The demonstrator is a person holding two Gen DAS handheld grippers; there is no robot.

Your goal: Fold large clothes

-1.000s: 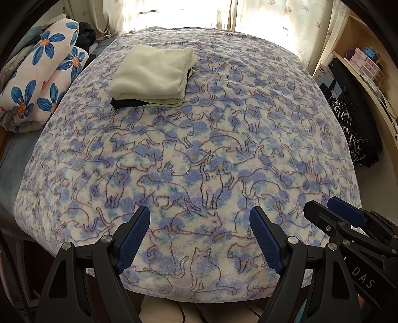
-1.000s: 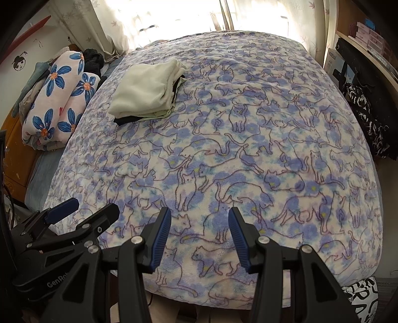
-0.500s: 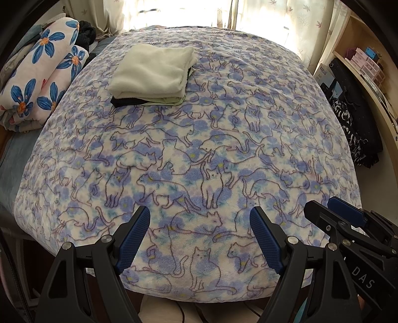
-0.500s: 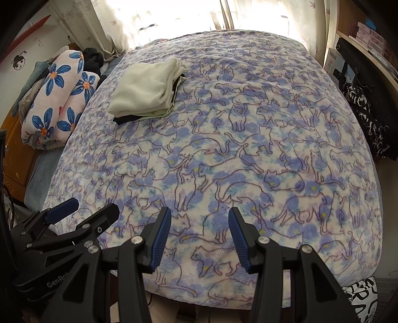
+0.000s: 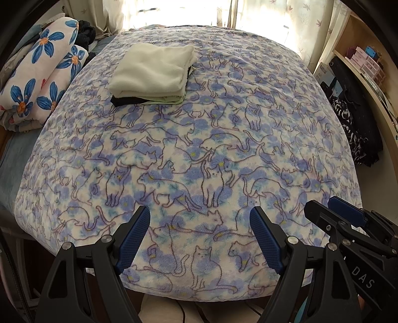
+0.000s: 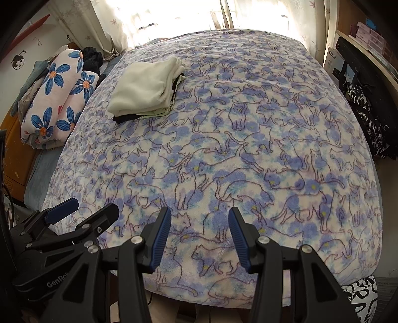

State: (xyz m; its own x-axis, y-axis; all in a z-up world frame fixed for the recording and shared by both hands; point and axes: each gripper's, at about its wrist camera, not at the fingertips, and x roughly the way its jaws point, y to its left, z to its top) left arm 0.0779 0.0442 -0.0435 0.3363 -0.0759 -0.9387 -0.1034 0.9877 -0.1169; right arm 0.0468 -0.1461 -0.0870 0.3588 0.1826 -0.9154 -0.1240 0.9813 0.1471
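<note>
A stack of folded clothes [image 5: 153, 72] lies on the far left part of the bed; a cream fleece piece is on top, with pale green and black layers under it. The same stack [image 6: 145, 88] shows in the right wrist view. Both grippers hover side by side over the near edge of the cat-print blanket [image 5: 199, 154]. My left gripper [image 5: 200, 234] is open and holds nothing. My right gripper [image 6: 200, 236] is open too, its blue pads less far apart and with only blanket showing behind them. Each gripper appears in the other's view, the right gripper [image 5: 348, 223] and the left gripper [image 6: 82, 213].
A rolled quilt with blue flowers [image 5: 37, 84] lies at the bed's left side beside dark clothing. Black patterned fabric [image 5: 353, 116] hangs at the right under wooden shelves [image 5: 368, 62] with small boxes. Bright curtains [image 6: 199, 15] close off the far end.
</note>
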